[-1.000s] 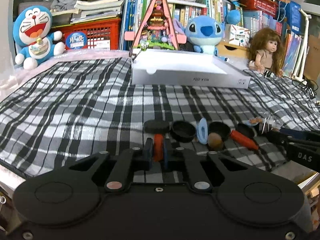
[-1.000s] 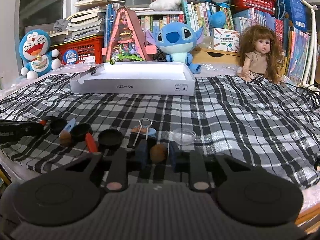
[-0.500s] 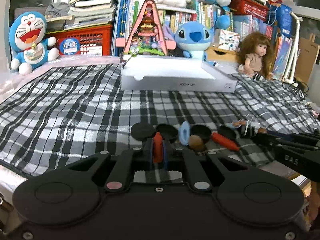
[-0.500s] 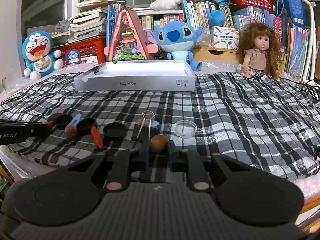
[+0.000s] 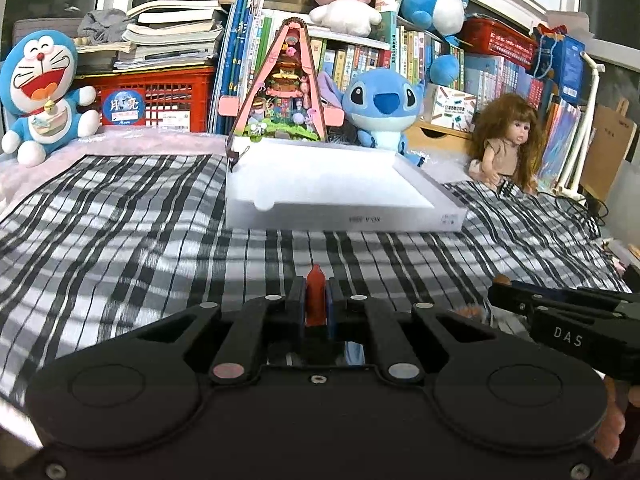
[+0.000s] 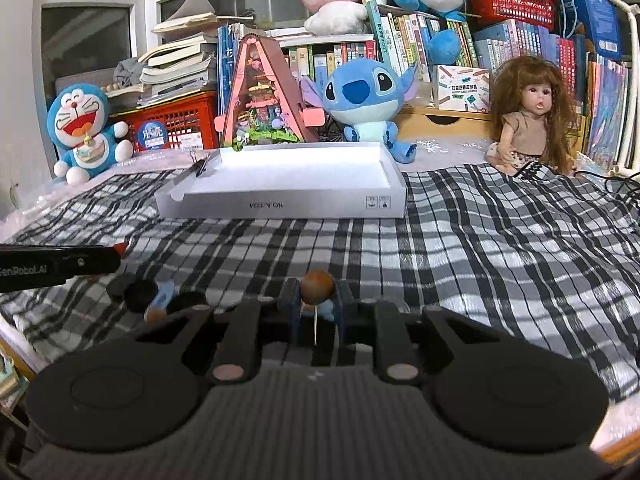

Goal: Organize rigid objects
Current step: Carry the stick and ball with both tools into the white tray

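Observation:
My left gripper (image 5: pixel 315 300) is shut on a small red-orange piece (image 5: pixel 315 292) that stands upright between its pads, lifted above the checked cloth. My right gripper (image 6: pixel 317 294) is shut on a brown ball (image 6: pixel 317 287), also raised off the cloth. A white open box (image 5: pixel 340 200) (image 6: pixel 280 196) lies ahead of both, in the middle of the bed. Small black caps (image 6: pixel 140 294) and a light blue piece (image 6: pixel 162 300) lie on the cloth at the lower left of the right wrist view. Each gripper shows in the other's view, the left gripper (image 6: pixel 116 258) at the left edge and the right gripper (image 5: pixel 498 286) at the right edge.
Plush toys (image 5: pixel 40 96) (image 6: pixel 364 100), a doll (image 6: pixel 532 120), a pink triangular model house (image 5: pixel 288 92), a red crate (image 5: pixel 160 100) and shelves of books line the back. A binder clip (image 6: pixel 200 166) sits on the box's left rim. The bed's front edge lies close below.
Both grippers have risen off the cloth with their pieces, and the row of small objects has dropped below the left view. The right gripper closed on the brown ball.

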The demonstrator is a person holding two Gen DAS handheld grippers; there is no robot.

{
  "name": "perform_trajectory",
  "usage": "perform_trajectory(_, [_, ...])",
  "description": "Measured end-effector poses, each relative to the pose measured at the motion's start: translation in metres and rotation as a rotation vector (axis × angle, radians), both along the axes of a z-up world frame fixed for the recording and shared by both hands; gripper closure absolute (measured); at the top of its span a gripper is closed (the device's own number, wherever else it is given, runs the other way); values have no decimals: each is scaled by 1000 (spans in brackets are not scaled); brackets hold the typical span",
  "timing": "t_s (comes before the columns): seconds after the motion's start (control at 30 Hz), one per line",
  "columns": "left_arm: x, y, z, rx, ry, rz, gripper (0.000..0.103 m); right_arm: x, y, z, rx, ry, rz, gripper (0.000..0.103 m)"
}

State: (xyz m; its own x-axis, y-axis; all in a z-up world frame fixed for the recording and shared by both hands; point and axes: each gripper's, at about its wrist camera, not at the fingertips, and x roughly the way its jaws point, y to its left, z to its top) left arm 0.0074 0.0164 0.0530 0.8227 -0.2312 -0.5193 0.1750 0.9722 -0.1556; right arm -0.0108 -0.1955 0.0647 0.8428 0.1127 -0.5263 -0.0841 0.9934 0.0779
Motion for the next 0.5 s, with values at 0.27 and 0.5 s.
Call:
perform_trajectory(0.27, [51, -3, 13, -24, 34, 9, 94, 42, -6, 16, 52, 56, 3, 81])
perform_trajectory(0.5, [94, -5, 18, -14, 52, 21, 94, 76, -9, 25, 46, 75, -1, 81])
